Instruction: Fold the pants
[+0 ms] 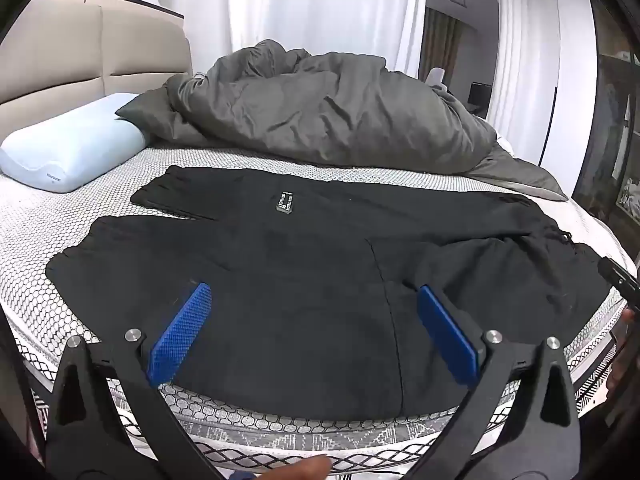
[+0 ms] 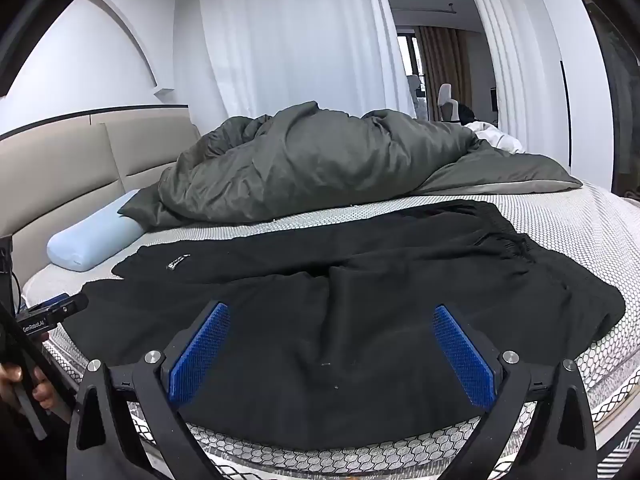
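Black pants spread flat on the mattress near its front edge, just ahead of and below the left gripper and the right gripper, both with jaws wide apart, holding nothing.

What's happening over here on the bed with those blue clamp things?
A person holds a two-finger gripper in each hand, about to fold a pair of black pants spread on the bed. The left gripper and right gripper both hover above the near edge of the pants with jaws wide open, gripping nothing. No fold is made yet. A grey duvet and a pale blue pillow lie behind.
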`<action>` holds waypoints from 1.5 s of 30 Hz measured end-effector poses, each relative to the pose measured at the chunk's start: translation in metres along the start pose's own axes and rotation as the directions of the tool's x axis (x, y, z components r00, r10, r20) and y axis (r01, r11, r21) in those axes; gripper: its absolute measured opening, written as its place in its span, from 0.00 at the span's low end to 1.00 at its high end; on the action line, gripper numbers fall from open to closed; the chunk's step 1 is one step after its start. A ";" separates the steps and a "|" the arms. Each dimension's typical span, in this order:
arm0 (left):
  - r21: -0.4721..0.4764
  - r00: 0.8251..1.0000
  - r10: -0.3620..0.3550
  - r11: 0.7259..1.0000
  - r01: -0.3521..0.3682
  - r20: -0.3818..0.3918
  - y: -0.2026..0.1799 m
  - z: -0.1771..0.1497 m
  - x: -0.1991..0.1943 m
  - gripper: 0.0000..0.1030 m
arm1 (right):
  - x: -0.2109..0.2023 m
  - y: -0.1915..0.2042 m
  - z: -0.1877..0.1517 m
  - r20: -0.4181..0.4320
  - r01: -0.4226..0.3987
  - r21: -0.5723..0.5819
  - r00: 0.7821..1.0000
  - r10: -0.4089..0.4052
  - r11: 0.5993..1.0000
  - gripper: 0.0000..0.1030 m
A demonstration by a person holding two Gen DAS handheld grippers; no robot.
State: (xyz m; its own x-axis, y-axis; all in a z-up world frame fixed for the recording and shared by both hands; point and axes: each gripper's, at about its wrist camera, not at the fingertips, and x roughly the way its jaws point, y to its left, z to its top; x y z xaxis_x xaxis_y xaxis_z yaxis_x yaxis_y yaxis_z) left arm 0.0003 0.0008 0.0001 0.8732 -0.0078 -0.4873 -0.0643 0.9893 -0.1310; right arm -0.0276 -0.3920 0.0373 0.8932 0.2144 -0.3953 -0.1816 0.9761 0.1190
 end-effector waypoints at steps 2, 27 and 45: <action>-0.001 1.000 -0.001 1.000 0.001 0.010 0.001 0.001 -0.001 0.99 | -0.001 0.000 0.000 0.008 0.002 0.000 1.000 -0.002 1.000 1.00; 0.003 1.000 0.002 1.000 -0.002 0.011 0.004 0.000 -0.004 0.99 | -0.004 0.008 0.000 0.011 0.010 -0.045 1.000 -0.009 0.999 1.00; 0.008 1.000 0.007 1.000 -0.007 0.012 0.003 0.000 -0.004 0.99 | -0.006 0.009 0.000 0.010 0.013 -0.049 1.000 -0.013 0.999 1.00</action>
State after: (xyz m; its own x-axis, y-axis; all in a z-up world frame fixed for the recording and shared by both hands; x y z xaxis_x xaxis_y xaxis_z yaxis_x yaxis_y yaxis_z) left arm -0.0034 0.0042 0.0019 0.8784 0.0004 -0.4779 -0.0664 0.9904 -0.1211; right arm -0.0342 -0.3842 0.0406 0.8994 0.2013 -0.3879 -0.1895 0.9795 0.0689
